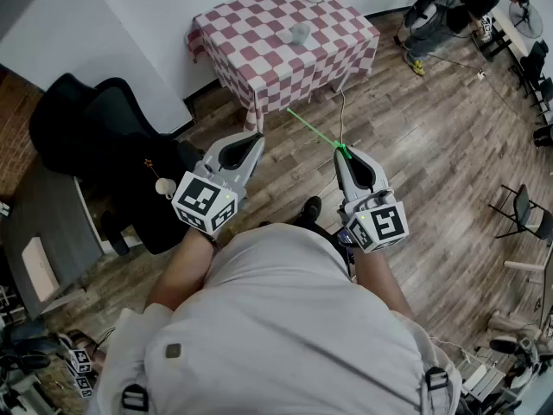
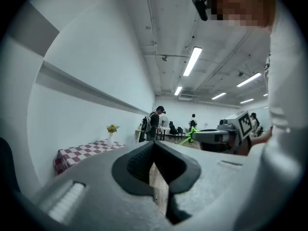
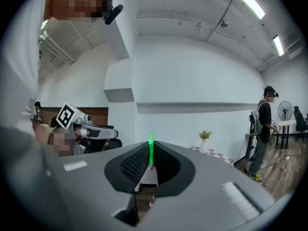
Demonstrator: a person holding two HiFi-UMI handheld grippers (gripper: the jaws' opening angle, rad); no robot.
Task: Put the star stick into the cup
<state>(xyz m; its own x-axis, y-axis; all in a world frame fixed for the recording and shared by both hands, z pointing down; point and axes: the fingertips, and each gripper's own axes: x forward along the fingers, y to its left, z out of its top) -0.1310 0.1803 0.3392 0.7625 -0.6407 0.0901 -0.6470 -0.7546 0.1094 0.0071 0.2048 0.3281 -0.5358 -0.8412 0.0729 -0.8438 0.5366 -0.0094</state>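
The person's grey shirt (image 1: 285, 318) fills the head view's foot; beyond it the right gripper (image 1: 344, 152) clamps the green star stick (image 1: 313, 126), pointed toward the cup (image 1: 300, 33) well apart on the checked table (image 1: 251, 59) across the wooden floor (image 1: 432, 145); left gripper view: left gripper (image 2: 155, 146) closed, empty, likely spare; right gripper view: stick pinched, white wall (image 3: 192, 81) ahead.

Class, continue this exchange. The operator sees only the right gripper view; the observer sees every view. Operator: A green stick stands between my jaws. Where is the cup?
Observer: The cup stands on the checkered table; the head view shows it ahead of you.
Operator: What is at the stick's tip?
Observer: The left gripper view shows a green star at the star stick's far end.
Operator: Is the left gripper carrying anything?
Observer: No, the left gripper's jaws are together with nothing between them.
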